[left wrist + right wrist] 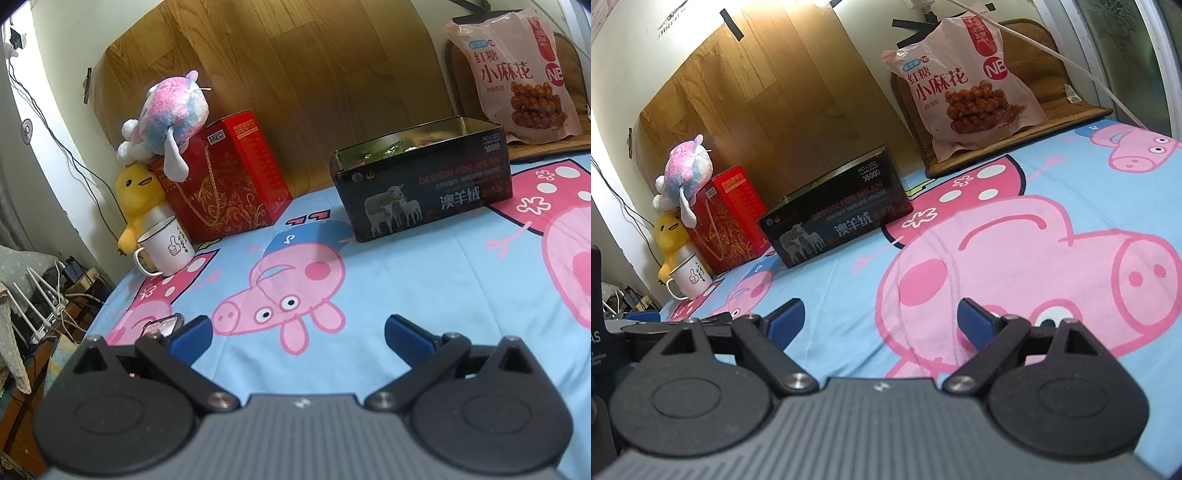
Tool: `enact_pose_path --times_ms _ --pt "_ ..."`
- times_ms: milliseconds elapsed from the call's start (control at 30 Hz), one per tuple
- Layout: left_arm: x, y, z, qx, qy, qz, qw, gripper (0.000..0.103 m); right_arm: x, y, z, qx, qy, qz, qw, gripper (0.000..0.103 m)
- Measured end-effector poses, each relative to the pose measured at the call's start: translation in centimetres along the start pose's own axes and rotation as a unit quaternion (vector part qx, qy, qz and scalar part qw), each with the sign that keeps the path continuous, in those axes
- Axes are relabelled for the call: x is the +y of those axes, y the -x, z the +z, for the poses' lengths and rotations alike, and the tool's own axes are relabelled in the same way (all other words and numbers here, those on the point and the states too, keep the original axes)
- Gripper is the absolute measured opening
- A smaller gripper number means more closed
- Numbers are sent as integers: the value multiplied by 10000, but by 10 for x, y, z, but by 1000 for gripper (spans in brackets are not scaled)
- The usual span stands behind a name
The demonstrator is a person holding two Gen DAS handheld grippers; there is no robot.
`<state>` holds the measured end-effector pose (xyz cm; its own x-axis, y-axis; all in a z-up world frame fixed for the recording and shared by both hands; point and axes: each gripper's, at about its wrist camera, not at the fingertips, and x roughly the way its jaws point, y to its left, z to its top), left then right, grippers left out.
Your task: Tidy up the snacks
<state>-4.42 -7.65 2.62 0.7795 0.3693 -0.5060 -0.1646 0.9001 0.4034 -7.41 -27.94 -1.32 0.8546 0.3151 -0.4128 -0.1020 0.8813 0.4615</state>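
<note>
Right gripper [881,321]: nearest the lens, low over the cartoon-pig bedsheet [997,266], blue fingers spread wide, nothing between them. It points gently downward, aimed past the black tin toward the sheet's open stretch.
Left gripper [298,336]: same story, jaws wide apart and empty, tilted a little down, the black tin ahead and to its right.
Bedsheet: soft footing under everything; anything set down on it could well tip or sink.
Brown-sugar twist snack bag [964,85]: the task's big item, leaning upright on a woven mat [1015,147], behind the black tin and to its right, well apart from both grippers.
Black tin [424,184]: lid off, wrappers just visible inside over the rim; likely the place snacks go. It sits mid-sheet, in front of the wood-grain board [295,74].
Red gift box [229,173]: left of the black tin, carrying a pink-and-blue plush [166,114].
Yellow duck plush [136,203]: further left of the tin, tucked against the red box.
White enamel mug [166,247]: left of the tin, in front of the duck.
Risk, bag: it looks puffy and slick; a pinch on the bulging middle may slip, or crush the brittle twists inside. It also looks too large for the tin.
Risk, reach: a left-hand sweep could clip the mug or topple the perched plush.
Risk, tin: nudging its wall may slide it on the cloth.
</note>
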Motion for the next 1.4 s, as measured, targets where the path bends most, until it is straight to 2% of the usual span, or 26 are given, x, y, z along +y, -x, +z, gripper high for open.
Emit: enact_pose_path --times_ms 667,1267,1400 --pt "6 -5 -2 147 157 11 9998 103 0 -1 -1 46 -4 12 10000 92" --pt "3 -6 -4 186 68 -49 9998 103 -1 -2 -3 75 -26 10 10000 92" --pt "1 -5 -4 141 41 -161 9998 103 -1 -2 -3 80 -25 9 10000 92"
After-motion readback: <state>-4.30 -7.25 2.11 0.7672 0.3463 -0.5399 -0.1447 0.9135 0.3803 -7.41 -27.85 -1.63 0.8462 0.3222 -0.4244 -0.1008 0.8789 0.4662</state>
